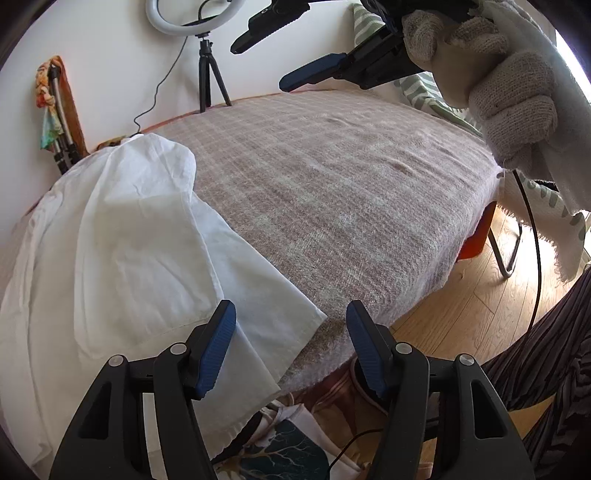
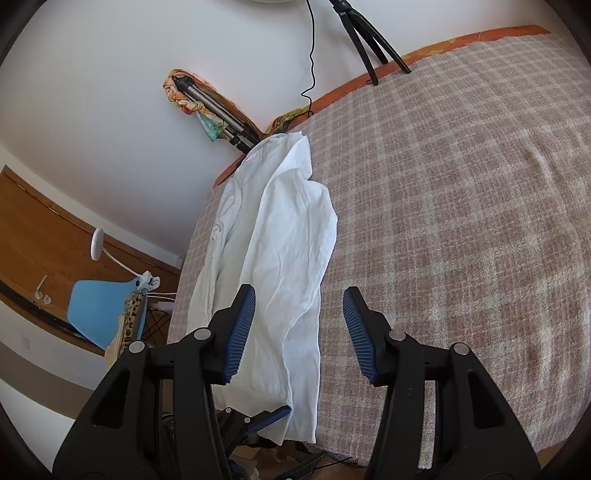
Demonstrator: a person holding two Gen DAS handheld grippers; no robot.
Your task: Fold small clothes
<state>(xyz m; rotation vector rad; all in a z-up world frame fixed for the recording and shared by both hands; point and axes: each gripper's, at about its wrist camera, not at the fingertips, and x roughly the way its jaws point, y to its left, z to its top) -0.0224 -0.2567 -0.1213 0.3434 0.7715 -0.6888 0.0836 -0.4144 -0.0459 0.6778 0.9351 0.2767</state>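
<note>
A: White garment (image 1: pixel 122 236) is lying crumpled along the left side of the plaid blanket (image 1: pixel 332 192), reaching from the far corner to the near edge and hanging a little over it

B: What is the left wrist view giving that the other is missing?

A: It is showing the right tongs (image 1: pixel 258 61) up in the air at the top, gripped by a gloved hand (image 1: pixel 498 85), fingers spread and holding nothing. It is also catching the ring light (image 1: pixel 192 16) on its tripod and the wooden floor (image 1: pixel 461 325)

B: And the right wrist view?

A: It is showing a blue chair (image 2: pixel 99 310) and a desk (image 2: pixel 44 236) off to the left

B: Where is the cloth sitting against the tongs?

A: The left tongs (image 1: pixel 291 336) are gaping wide and empty, the left finger hovering over the hem corner. In the right wrist view the right tongs (image 2: pixel 299 314) are hanging wide over the cloth's near end, gripping nothing
</note>
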